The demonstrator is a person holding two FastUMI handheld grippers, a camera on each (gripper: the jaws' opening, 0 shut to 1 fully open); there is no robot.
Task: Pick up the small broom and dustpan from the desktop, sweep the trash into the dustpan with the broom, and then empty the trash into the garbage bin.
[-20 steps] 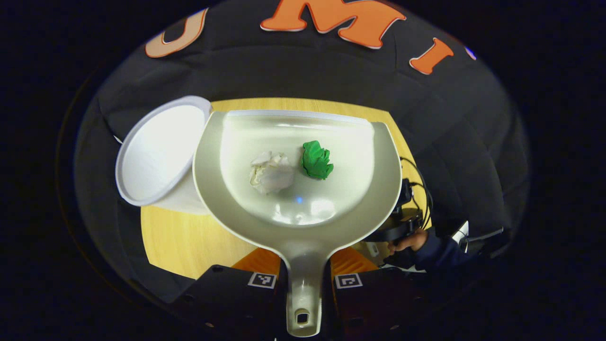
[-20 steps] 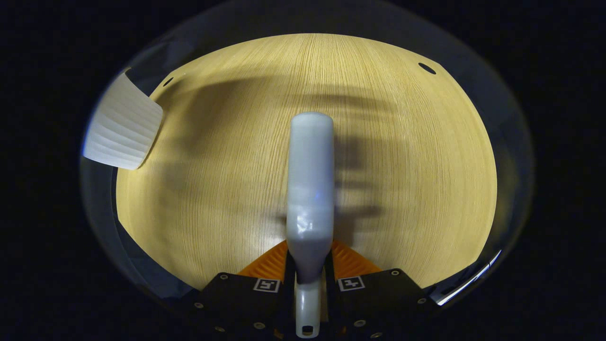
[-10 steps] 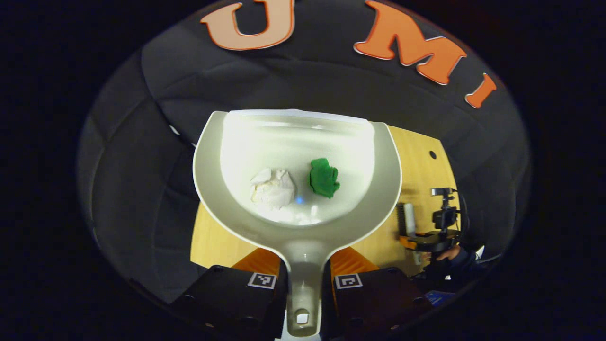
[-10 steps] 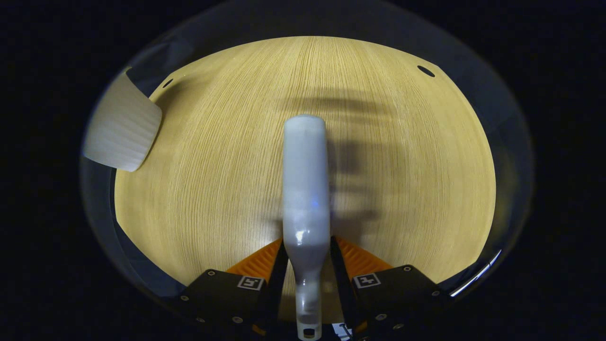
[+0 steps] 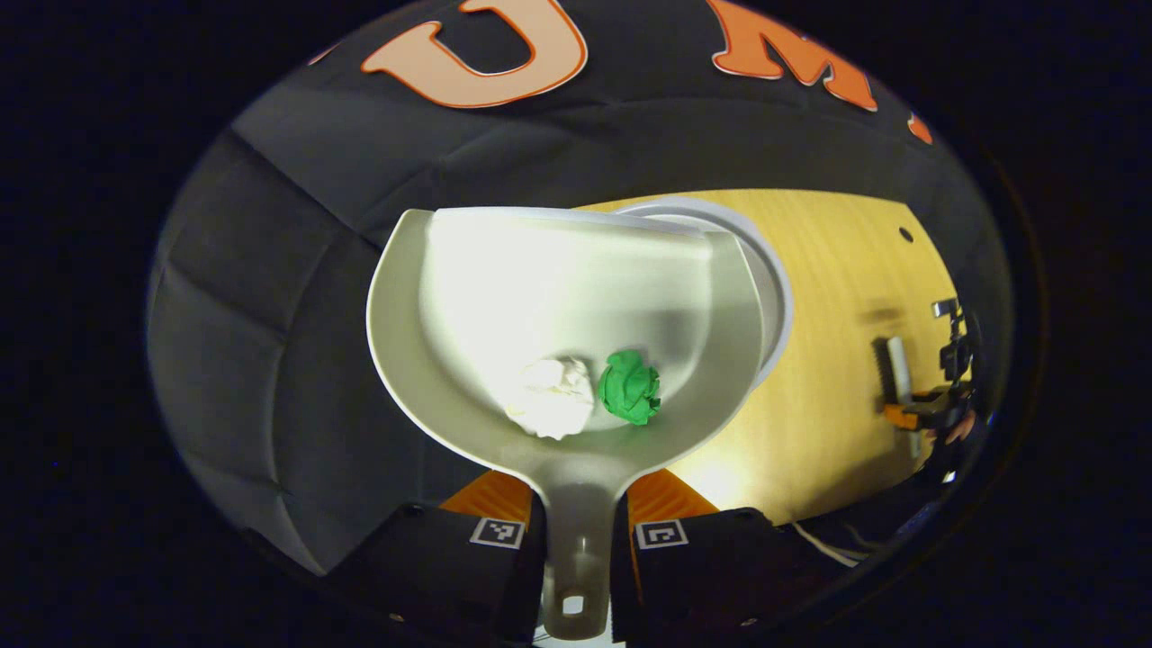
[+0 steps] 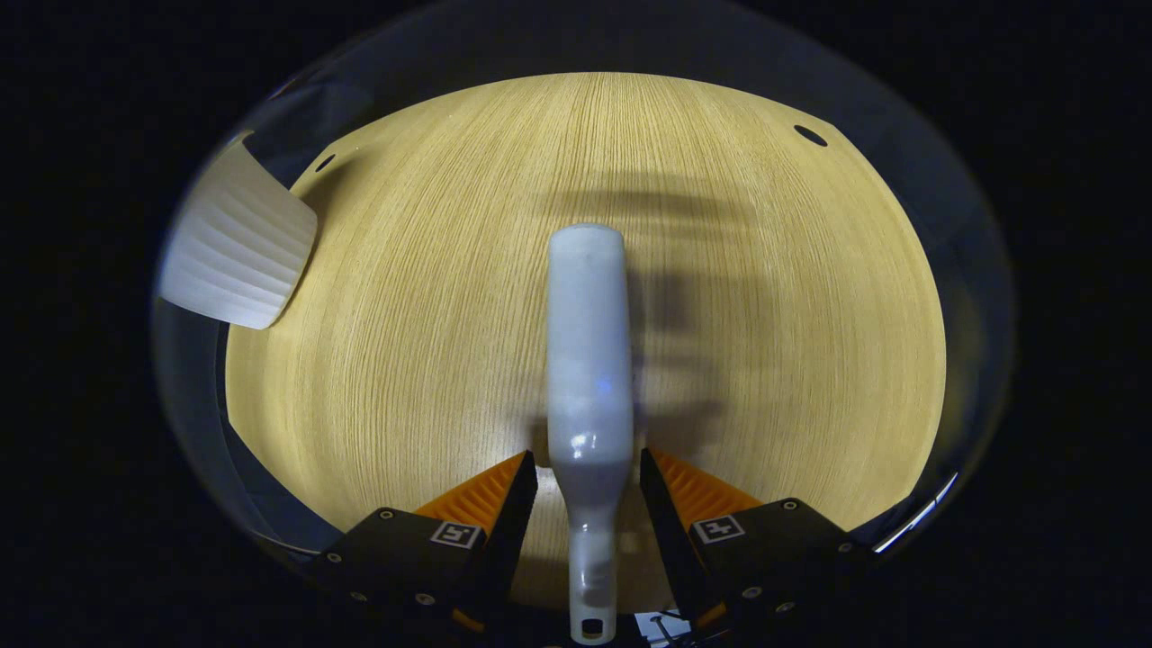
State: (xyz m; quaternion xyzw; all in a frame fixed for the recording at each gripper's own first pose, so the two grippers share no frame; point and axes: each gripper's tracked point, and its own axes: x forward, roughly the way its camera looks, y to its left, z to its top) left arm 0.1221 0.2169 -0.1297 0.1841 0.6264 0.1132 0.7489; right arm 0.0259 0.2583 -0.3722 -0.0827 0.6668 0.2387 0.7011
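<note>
In the left gripper view my left gripper [image 5: 577, 517] is shut on the handle of the pale grey dustpan [image 5: 468, 297], held in the air. A white paper ball [image 5: 551, 410] and a green paper ball [image 5: 630, 388] lie low in the pan, near the handle. The white garbage bin [image 5: 772, 279] shows its rim just behind the pan's far right edge. In the right gripper view my right gripper [image 6: 587, 504] is open. The small white broom [image 6: 589, 360] lies on the wooden desktop [image 6: 405, 360] with its handle between the spread orange fingers [image 6: 486, 493], a gap on each side.
The bin's ribbed white wall [image 6: 238, 243] stands at the desktop's far left corner in the right gripper view. In the left gripper view the other gripper with a hand [image 5: 936, 409] sits far right on the table beside the broom [image 5: 895, 369]. Black cloth walls surround the table.
The left gripper swung the dustpan so the bin now lies behind its right edge, and both paper balls slid toward the handle. The right gripper opened and let go of the broom.
</note>
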